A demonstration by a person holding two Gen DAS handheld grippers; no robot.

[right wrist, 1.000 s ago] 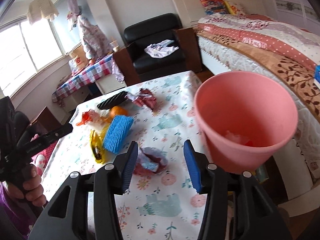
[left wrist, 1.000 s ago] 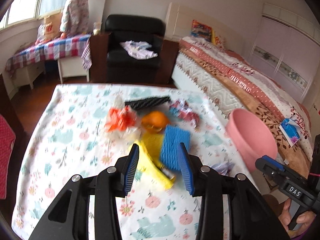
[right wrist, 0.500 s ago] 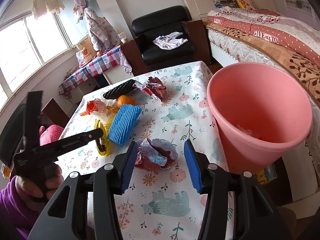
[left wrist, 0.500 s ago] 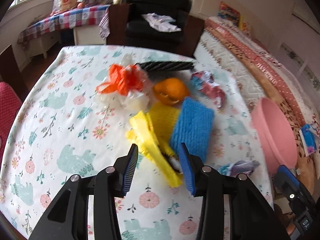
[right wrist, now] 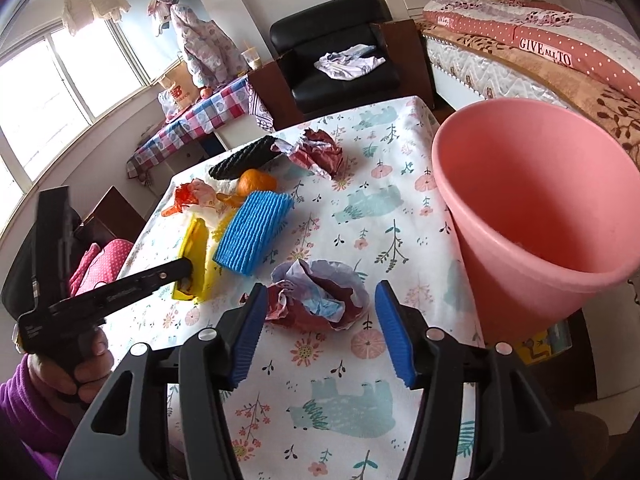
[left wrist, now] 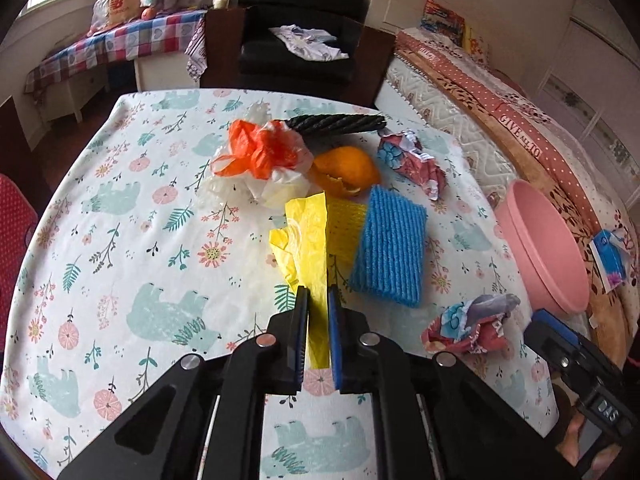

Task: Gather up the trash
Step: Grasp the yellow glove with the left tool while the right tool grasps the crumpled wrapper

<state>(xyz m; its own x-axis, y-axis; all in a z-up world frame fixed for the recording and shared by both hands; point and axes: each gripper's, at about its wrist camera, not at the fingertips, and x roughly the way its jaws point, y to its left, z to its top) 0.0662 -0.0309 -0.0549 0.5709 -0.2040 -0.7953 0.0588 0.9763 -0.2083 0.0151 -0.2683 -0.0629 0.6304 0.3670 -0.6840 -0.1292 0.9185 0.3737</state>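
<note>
My left gripper (left wrist: 318,320) is down on the table (left wrist: 120,240); its jaws are closing with the yellow plastic bag (left wrist: 306,240) between them, gap now narrow, blue pads pinching the bag's near end; in the right wrist view the same gripper reaches in from the left onto that yellow bag, a hand (right wrist: 86,364) in a purple sleeve (right wrist: 28,400) on its handle.

Left of the bag: bare floral tablecloth; behind it an orange-and-white plastic bag (left wrist: 260,152), crumpled; a black ribbed foam sleeve (left wrist: 336,124) lies across the far edge of the pile; an orange peel (left wrist: 348,170) sits just right of the orange bag; a yellow foam net (left wrist: 346,224) lies touching the yellow bag, partly under a blue foam net (left wrist: 390,256) just beside it.

Further right: a crumpled red floral wrapper (left wrist: 412,162) near the far right edge; a second crumpled wrapper (right wrist: 316,296) near the front edge, lying between my right gripper's fingers.

My right gripper (right wrist: 320,336): jaws opening, wide, pads either side of that wrapper and not touching it; nothing held.

Far right: pink bin (right wrist: 532,216) beside the table's right edge, mouth tilted toward me; I can't make out what is inside; a bed (right wrist: 560,52) behind it.
</note>
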